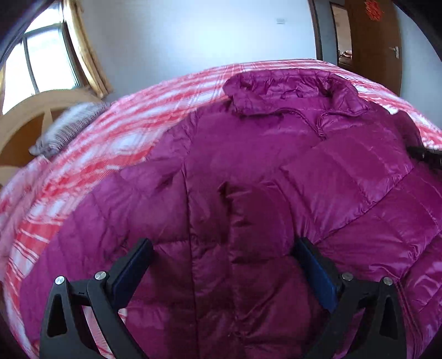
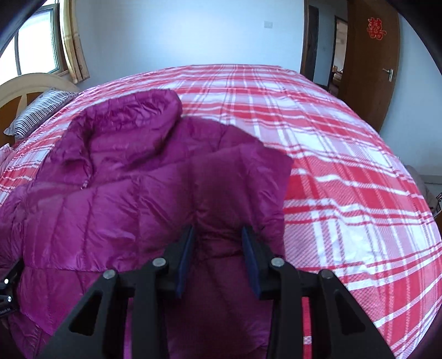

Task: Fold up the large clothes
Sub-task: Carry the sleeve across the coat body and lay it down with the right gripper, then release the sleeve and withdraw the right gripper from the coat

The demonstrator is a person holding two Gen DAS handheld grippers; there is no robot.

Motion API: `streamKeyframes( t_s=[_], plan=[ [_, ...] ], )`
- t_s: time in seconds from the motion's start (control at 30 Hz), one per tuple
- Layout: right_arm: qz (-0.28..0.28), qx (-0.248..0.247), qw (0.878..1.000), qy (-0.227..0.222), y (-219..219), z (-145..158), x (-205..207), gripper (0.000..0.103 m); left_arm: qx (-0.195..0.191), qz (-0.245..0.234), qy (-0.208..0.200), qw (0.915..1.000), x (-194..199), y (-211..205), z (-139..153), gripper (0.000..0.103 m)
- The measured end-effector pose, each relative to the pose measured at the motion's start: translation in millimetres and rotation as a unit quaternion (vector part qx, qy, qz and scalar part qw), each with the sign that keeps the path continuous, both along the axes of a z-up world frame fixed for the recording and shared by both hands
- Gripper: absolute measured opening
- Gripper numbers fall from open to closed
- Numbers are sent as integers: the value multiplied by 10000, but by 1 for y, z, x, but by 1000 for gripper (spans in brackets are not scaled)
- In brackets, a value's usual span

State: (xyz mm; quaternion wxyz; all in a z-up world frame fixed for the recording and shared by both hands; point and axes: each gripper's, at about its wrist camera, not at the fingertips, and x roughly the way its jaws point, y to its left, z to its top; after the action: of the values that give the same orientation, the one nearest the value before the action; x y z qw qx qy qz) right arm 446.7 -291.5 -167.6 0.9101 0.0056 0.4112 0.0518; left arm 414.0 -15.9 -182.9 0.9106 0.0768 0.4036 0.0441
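Before you lies a red and white plaid bedspread (image 2: 331,154). At its far left, a striped grey pillow (image 2: 38,113) rests against a cream curved headboard (image 2: 30,85). A brown wooden door (image 2: 370,69) stands open right.

A bed (image 2: 331,154) covered in a red-and-white plaid sheet (image 1: 116,143) fills the room ahead of the jaws. Far left of the jaws stands a curved, cream-coloured wooden headboard (image 2: 25,88), with a striped pillow (image 2: 38,110) lying against it. Above the headboard, a window (image 2: 36,41) lets in bright daylight, and yellowish curtains (image 2: 71,41) hang beside it. The wall (image 2: 187,30) beyond the bed is plain and pale, with a small switch plate (image 2: 268,24). Far right, a brown wooden door (image 2: 370,69) with a metal handle (image 2: 389,74) bears a red paper decoration (image 2: 375,28) and stands open beside a doorway.
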Motion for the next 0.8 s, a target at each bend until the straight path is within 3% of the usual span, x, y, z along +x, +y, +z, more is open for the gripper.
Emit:
streamKeyframes(
  t_s=[0.07, 0.67, 0.73, 0.8],
  plan=[
    [-6, 9, 10000, 43, -2, -4, 2, 38, -169, 17, 61, 9998, 0, 5, -1, 102],
    [54, -408, 9991, 69, 8, -5, 2, 38, -433, 21, 126, 9990, 2, 10, -6, 102],
    [13, -140, 9998, 129, -1, 8, 1, 39, -470, 21, 136, 9988, 3, 10, -7, 102],
    [-150, 268, 9994, -140, -15, 30, -4, 41, -521, 25, 135, 9985, 2, 12, -7, 102]
  ],
)
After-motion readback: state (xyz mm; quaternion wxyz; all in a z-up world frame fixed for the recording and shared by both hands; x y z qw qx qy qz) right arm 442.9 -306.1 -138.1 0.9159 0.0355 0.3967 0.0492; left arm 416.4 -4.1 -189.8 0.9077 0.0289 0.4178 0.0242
